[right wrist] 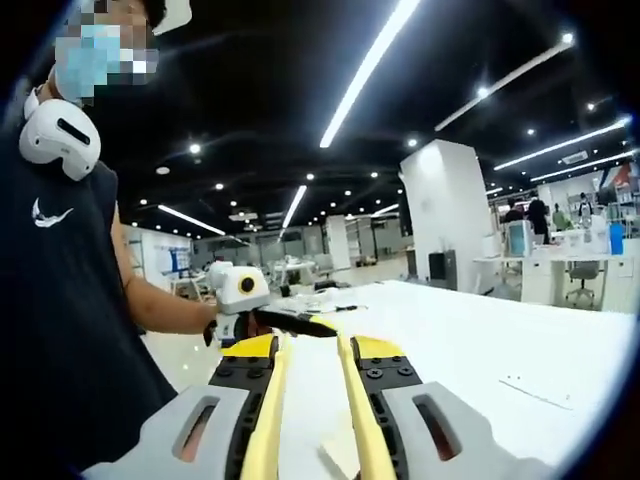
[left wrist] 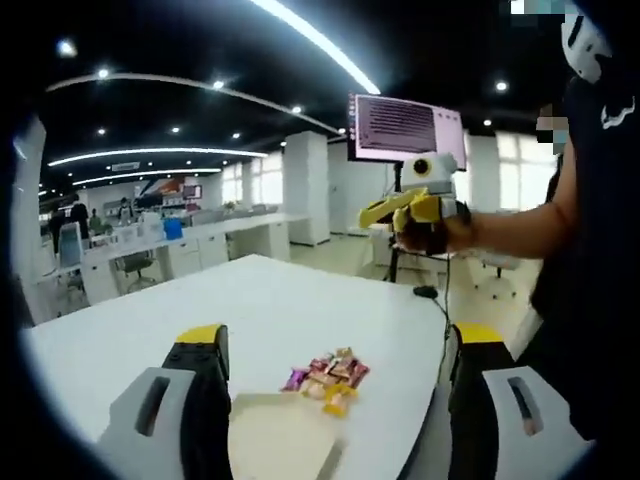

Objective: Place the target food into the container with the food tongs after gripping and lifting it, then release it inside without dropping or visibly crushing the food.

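A small pile of wrapped candies [left wrist: 328,378] lies on the white table [left wrist: 150,330] in the left gripper view. Just in front of it sits a flat beige container [left wrist: 268,440]. My left gripper [left wrist: 340,335] hangs above both, wide open and holding nothing. My right gripper [left wrist: 425,200] is up in the air beyond the table's far corner, with yellow food tongs [left wrist: 388,210] in it. In the right gripper view my right gripper [right wrist: 312,350] is shut on the tongs [right wrist: 265,420], whose two yellow arms run forward between the jaws. The left gripper [right wrist: 240,290] shows ahead.
A person in a dark shirt [left wrist: 590,200] stands at the table's right side. Behind that corner a monitor [left wrist: 405,127] stands on a post. Office desks and chairs [left wrist: 150,250] line the back left. A dark cable [left wrist: 430,292] lies at the table's far corner.
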`<state>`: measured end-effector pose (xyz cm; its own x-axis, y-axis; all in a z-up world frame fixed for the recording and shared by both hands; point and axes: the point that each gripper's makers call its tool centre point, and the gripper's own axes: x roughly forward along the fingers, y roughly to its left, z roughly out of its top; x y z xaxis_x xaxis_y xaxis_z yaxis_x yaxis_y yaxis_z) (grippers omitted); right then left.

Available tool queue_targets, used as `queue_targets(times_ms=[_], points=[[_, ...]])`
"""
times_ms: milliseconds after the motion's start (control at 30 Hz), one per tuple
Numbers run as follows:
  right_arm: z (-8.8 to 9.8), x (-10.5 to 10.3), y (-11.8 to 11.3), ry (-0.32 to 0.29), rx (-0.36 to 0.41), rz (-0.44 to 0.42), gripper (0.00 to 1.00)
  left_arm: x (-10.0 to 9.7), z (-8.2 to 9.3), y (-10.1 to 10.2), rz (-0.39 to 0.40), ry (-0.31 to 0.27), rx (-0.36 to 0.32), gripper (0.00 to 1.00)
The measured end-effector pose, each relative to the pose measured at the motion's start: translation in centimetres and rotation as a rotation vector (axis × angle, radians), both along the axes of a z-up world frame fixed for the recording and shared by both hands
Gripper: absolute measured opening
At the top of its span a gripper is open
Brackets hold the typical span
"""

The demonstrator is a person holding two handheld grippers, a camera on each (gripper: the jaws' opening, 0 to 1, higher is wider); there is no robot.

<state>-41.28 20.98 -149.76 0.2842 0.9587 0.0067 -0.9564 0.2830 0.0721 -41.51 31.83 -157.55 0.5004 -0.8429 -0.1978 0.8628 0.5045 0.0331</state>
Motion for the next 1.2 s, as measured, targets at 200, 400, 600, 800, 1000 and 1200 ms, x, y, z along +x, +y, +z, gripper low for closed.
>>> queue_targets(times_ms=[200, 400, 600, 800, 1000, 1200], points=[[-1.1, 0.4, -0.3, 0.056, 0.031, -0.019, 0.27, -0.9, -4.4, 2.4, 0.094, 0.047, 0.017, 0.99], [-1.9, 1.4, -1.4, 0.089, 0.016, -0.088, 0.26, -2.0, -8.8, 3.2, 0.143, 0.093, 0.031, 0.99], [-3.5, 2.0, -2.9, 0.087, -0.051, -0.144, 0.26, -2.3, -9.8, 3.6, 0.199, 0.091, 0.007, 0.99], [-5.5, 2.6, -4.1, 0.063, -0.154, -0.195, 0.26, -2.3, -11.2, 3.5, 0.257, 0.124, -0.068, 0.99], [-6.9, 2.8, -4.7, 0.065, -0.207, -0.217, 0.26, -2.3, -11.7, 3.0, 0.246, 0.083, -0.003, 1.00], [-9.0, 4.5, -5.3, 0.073, -0.287, -0.263, 0.26, -0.9, -13.4, 5.6, 0.284, 0.059, 0.117, 1.00]])
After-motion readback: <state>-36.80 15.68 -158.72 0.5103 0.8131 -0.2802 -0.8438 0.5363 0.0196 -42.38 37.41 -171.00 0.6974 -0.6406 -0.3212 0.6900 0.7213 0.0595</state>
